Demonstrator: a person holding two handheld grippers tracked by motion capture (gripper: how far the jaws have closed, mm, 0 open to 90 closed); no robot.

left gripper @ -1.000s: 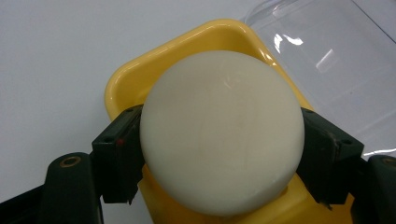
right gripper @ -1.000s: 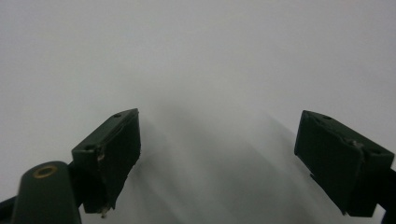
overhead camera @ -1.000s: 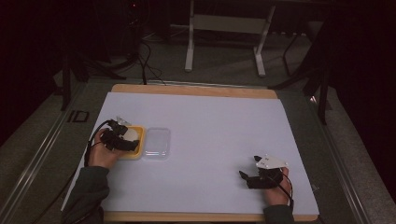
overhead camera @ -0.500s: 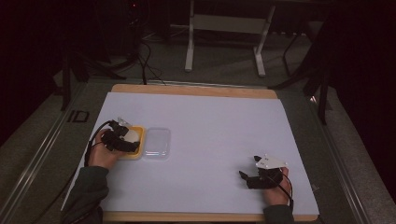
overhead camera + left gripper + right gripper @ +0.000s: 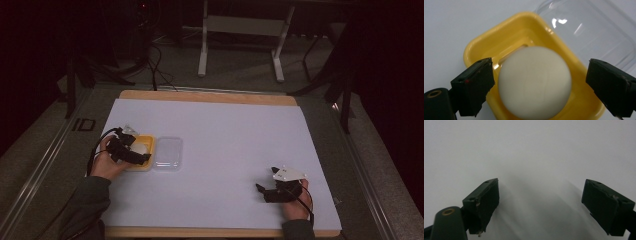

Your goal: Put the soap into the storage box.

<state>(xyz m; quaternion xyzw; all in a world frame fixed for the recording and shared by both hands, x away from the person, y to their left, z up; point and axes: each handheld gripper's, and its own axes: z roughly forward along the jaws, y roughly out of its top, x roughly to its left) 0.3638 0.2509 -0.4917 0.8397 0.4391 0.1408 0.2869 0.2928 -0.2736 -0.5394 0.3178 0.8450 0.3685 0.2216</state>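
- Just opened: left gripper point(image 5: 541, 82) jaws apart, flanking white ball point(image 5: 534, 82), left pad close, right pad clear.
- Seated in yellow tray point(image 5: 484, 47) (clear lid point(image 5: 589, 32) at two o'clock) — placing seemingly done, lidding probably left.
- Right gripper point(image 5: 541, 205) agape, empty.

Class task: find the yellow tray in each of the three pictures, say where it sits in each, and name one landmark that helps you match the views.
High view: the yellow tray lies at left of centre on the white sheet, beside the left gripper.
Left gripper view: it lies at the centre, between the open jaws, with a white ball in it.
Right gripper view: the tray is not in it.
Shared landmark: the clear lid lying right beside the tray.
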